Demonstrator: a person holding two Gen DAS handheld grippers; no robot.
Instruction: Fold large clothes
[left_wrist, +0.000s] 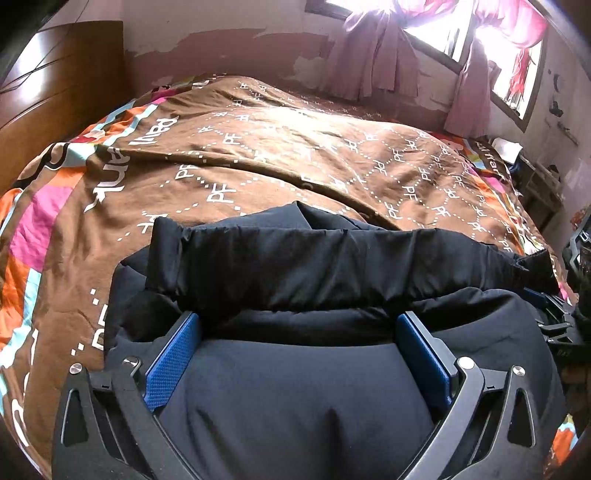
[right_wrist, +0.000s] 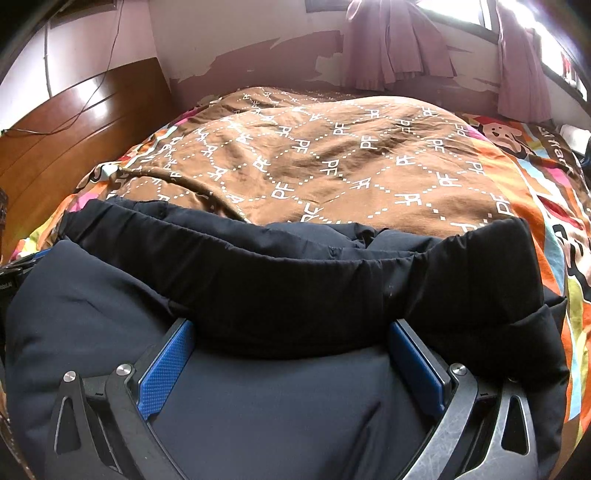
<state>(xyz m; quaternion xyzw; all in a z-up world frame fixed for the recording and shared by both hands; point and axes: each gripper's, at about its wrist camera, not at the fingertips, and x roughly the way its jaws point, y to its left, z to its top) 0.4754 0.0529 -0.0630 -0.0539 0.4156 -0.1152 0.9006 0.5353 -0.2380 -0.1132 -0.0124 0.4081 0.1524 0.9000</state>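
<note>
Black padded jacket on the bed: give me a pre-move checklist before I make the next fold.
1. Left gripper open, nothing pinched: ok.
2. Right gripper open, nothing pinched: ok.
3. Black padded jacket lying on the brown quilt: ok.
4. Sleeve laid across the jacket body: ok, slightly rumpled.
5. Far edge of the jacket flat: not ok, it bunches up in the right wrist view.
6. Near hem aligned: cannot tell, hidden below both cameras.
</note>
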